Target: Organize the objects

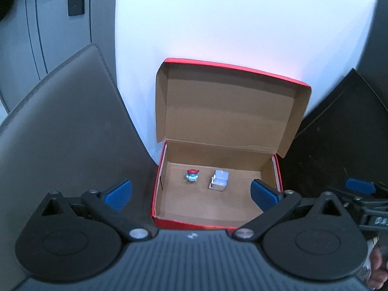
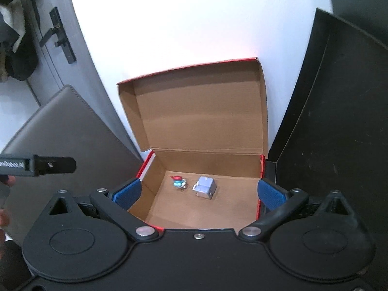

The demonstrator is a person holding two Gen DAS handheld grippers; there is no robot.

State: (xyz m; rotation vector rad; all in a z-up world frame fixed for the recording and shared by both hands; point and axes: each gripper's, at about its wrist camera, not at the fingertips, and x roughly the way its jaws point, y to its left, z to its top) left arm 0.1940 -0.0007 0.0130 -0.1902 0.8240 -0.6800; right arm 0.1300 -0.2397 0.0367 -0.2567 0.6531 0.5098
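A red cardboard box [image 1: 155, 194] [image 2: 263, 169] stands open against the white wall, lid flap upright behind it. On its brown floor near the back stand a small figurine with a red cap and blue body [image 1: 192, 175] [image 2: 178, 181] and, to its right, a pale blue-grey block toy [image 1: 219, 180] [image 2: 205, 186]. My left gripper [image 1: 191, 195] hovers above the box's front, open and empty, blue pads spread wider than the box. My right gripper [image 2: 198, 192] is likewise open and empty over the box front. Both toys lie apart from the fingers.
A grey leather chair back [image 1: 65, 126] [image 2: 68, 133] stands left of the box, a black panel [image 1: 339, 126] [image 2: 339, 121] right of it. A grey door with a black handle [image 2: 59, 36] is far left. A hand [image 1: 378, 264] shows at the lower right edge.
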